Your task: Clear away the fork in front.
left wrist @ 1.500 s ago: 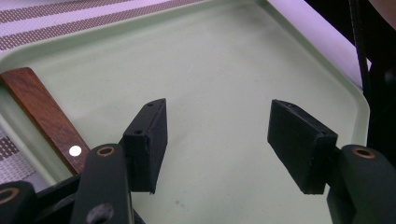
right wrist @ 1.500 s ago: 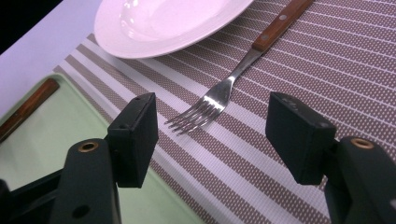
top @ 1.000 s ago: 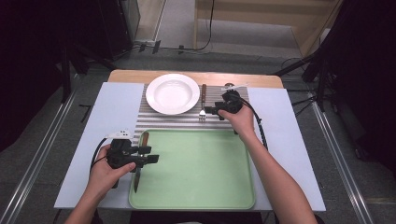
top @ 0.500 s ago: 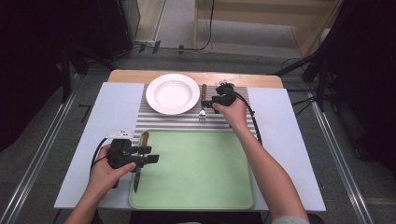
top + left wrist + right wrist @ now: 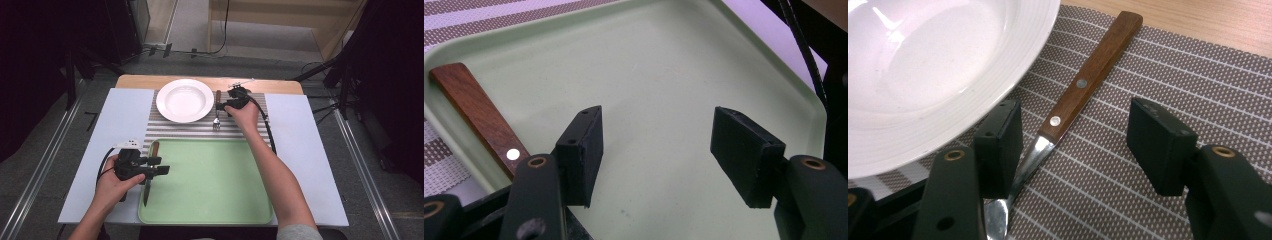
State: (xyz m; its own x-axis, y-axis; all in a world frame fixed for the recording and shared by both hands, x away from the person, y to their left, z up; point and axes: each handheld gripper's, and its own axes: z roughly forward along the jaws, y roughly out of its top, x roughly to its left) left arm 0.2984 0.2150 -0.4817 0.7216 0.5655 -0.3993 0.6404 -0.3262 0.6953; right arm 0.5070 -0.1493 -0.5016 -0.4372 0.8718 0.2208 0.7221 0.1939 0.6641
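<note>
Right gripper view — fork between claw jaws.

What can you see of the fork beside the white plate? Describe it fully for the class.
The fork has a flat brown wooden handle with two metal rivets and a shiny metal neck and head. It lies flat on the striped placemat, just right of the white plate, handle toward the table's far edge, tines toward the green tray. The open right tongs straddle its neck; whether a jaw touches it is unclear.
</note>
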